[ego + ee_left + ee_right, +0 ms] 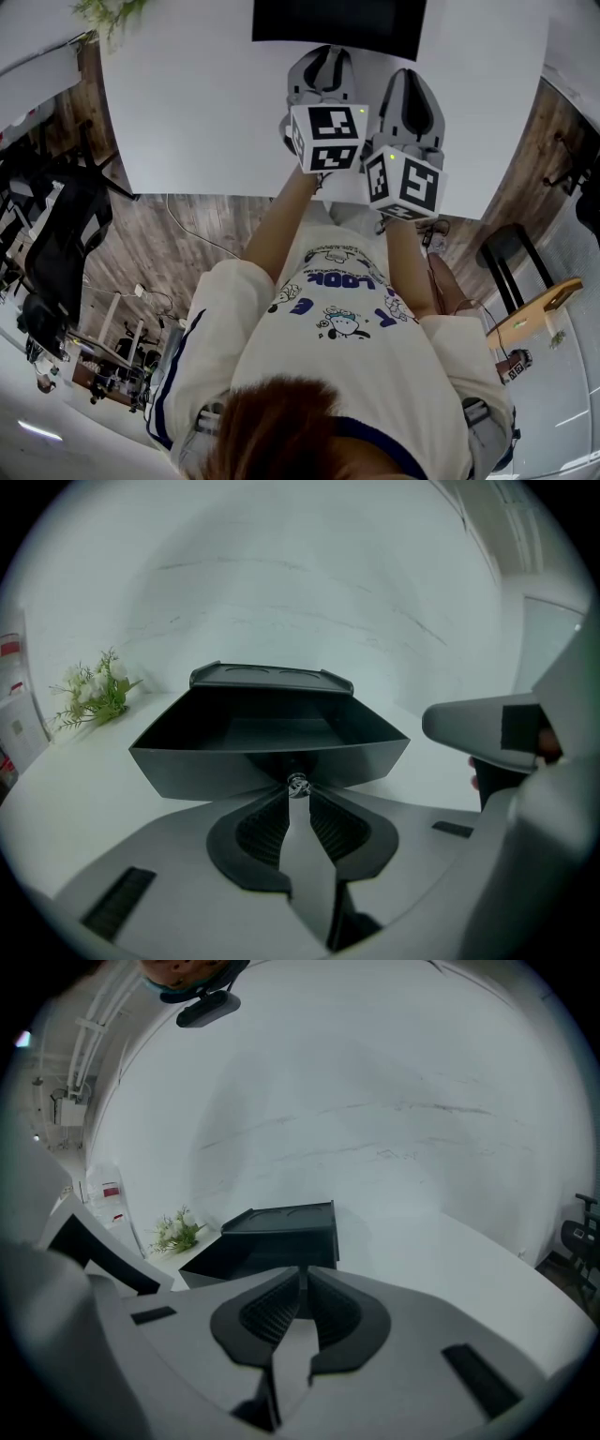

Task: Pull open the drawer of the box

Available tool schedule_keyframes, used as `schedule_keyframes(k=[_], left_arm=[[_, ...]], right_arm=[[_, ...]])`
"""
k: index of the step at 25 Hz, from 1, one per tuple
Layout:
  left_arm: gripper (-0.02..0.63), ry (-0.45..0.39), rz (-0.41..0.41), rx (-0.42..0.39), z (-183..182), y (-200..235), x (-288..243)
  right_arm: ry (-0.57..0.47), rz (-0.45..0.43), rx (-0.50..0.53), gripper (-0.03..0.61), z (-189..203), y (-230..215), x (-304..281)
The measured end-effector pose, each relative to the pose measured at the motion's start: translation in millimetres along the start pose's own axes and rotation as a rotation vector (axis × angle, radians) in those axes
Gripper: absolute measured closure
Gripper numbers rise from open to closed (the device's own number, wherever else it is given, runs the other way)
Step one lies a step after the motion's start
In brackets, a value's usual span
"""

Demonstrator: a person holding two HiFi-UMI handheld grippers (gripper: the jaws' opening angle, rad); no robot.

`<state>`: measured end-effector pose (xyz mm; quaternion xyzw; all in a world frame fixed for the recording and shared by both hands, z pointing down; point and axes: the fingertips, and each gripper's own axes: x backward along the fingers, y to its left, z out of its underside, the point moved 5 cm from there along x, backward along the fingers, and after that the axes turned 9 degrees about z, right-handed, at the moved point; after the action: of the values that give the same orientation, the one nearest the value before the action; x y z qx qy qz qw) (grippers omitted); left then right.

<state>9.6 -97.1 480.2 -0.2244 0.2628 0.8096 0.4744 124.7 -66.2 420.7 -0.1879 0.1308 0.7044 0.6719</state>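
Observation:
The black box (pixel 272 676) stands on the white table (pixel 84 808) with its drawer (pixel 272 738) pulled out towards me, open and empty. My left gripper (pixel 297 794) is shut on the drawer's small shiny knob (pixel 297 783), which sits pinched between its fingertips. In the head view the left gripper (pixel 323 56) reaches up to the box (pixel 337 23) at the table's far edge. My right gripper (pixel 302 1274) hovers to the right of the box (pixel 291 1218), shut with nothing in it. From there the open drawer (pixel 234 1255) shows from its side.
A small green plant (pixel 94 691) stands on the table left of the box. A person's white shirt (pixel 347 319) fills the lower head view. Chairs (pixel 56 234) and a wooden floor lie beyond the table's near edge.

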Motion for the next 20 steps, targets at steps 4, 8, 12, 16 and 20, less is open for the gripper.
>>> schedule_keyframes(k=[4, 8, 12, 16, 20], left_arm=[[0.538, -0.004, -0.009, -0.001, 1, 0, 0], [0.538, -0.005, -0.017, 0.005, 2, 1, 0], [0.529, -0.035, 0.013, 0.035, 0, 0, 1], [0.520, -0.049, 0.030, 0.030, -3, -2, 8], [0.520, -0.072, 0.032, 0.041, -11, -5, 21]], right_arm=[[0.000, -0.003, 0.001, 0.534, 1, 1, 1], [-0.005, -0.001, 0.001, 0.534, 0, 1, 1], [-0.015, -0.001, 0.003, 0.534, -3, 1, 2], [-0.028, 0.006, 0.005, 0.534, -9, 3, 4], [-0.050, 0.004, 0.008, 0.534, -18, 6, 8]])
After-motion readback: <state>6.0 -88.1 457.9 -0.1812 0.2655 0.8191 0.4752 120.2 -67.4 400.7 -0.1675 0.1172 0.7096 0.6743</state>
